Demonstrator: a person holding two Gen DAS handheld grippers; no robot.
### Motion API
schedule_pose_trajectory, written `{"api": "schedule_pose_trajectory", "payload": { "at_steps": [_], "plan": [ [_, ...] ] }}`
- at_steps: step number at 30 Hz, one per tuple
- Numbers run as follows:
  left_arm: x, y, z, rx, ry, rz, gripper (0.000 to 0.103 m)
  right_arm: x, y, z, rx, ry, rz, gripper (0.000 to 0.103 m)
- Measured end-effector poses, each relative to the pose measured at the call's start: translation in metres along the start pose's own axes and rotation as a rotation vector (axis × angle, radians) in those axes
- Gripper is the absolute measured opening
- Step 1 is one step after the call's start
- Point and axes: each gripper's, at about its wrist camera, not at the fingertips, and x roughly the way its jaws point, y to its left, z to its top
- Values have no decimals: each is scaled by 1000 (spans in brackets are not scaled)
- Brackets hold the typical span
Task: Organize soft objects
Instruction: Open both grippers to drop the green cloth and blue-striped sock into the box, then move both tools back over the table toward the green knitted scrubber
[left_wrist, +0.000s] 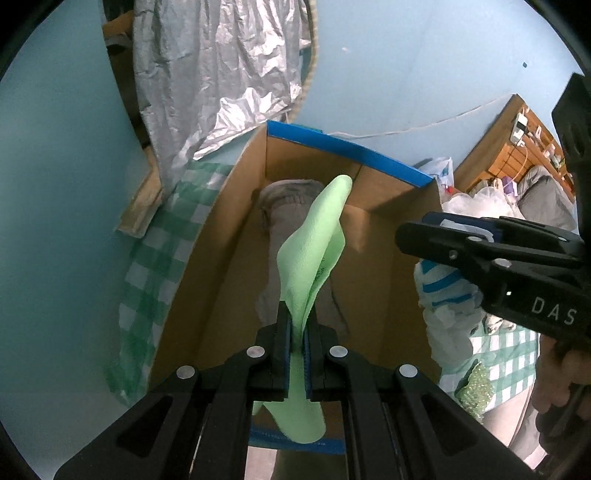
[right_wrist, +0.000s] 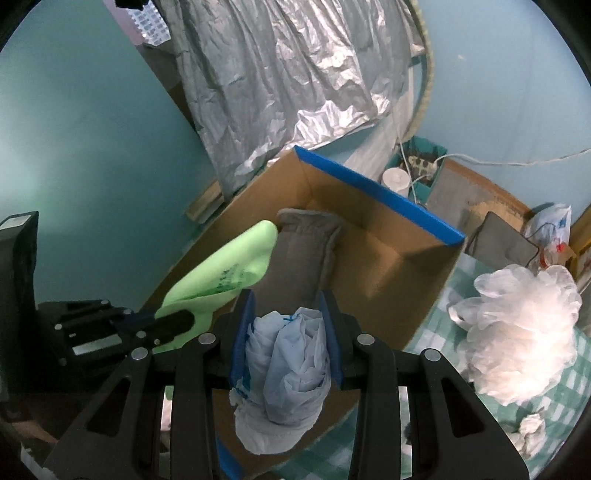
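Cardboard box (left_wrist: 207, 280) with blue-taped rims sits open on the green checked cloth (left_wrist: 147, 280), and both grippers hang over it, each carrying something soft. The left gripper (left_wrist: 295, 328) has its jaws pinched tight on a light green cloth (left_wrist: 314, 251), which stands up in a loose curl above a grey fabric item (left_wrist: 288, 199) already lying along the box floor. The right gripper (right_wrist: 286, 332) has its jaws partly apart but pressed on a crumpled pale blue-and-white bundle (right_wrist: 288, 365), held over the near edge of the box.

The step in hand looks like dropping both items into the box. To do it well, each gripper should come lower inside the walls before letting go, since light cloth and thin plastic drift and can catch on a rim. The green cloth would best go beside the grey item, toward the free floor on the box's right side, with its trailing end clear of the near rim. The bundle should be released well past the near edge, not on it. A heap of clear plastic bags (right_wrist: 517, 332) waits on the cloth by the box's right side, probably next.
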Motion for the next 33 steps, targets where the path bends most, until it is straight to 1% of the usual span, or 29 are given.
{"api": "schedule_pose_trajectory", "payload": {
  "at_steps": [1,3,4,5,6,8,10,13,17,24,28,33],
  "plan": [
    [1,0,1,6,1,2,6,2,0,1,4,7,-4,41],
    [3,-2,2,17,9,5,12,6,2,2,1,20,-7,42],
    [4,-1,2,17,11,3,16,6,3,2,1,12,-17,46],
    [4,-1,2,16,10,1,23,4,3,2,1,3,-23,54],
    [4,0,1,15,9,2,27,3,3,2,3,-6,-29,61],
    [2,2,1,9,-4,4,37,-1,3,3,10,-24,-38,65],
    [0,4,0,9,-4,1,38,-3,2,3,14,-32,-43,66],
    [-3,5,-1,11,2,5,38,-6,-1,3,24,-40,-52,70],
    [-10,5,-2,11,-11,10,47,-14,-5,-1,34,-48,-70,71],
    [-21,1,-4,9,-17,-2,49,-27,-15,-12,41,-48,-107,73],
    [-25,-8,-7,26,-12,-9,52,-38,-24,-22,60,-53,-121,73],
    [-26,-28,-11,79,-8,-16,53,-53,-37,-35,82,-61,-139,73]
  ]
}}
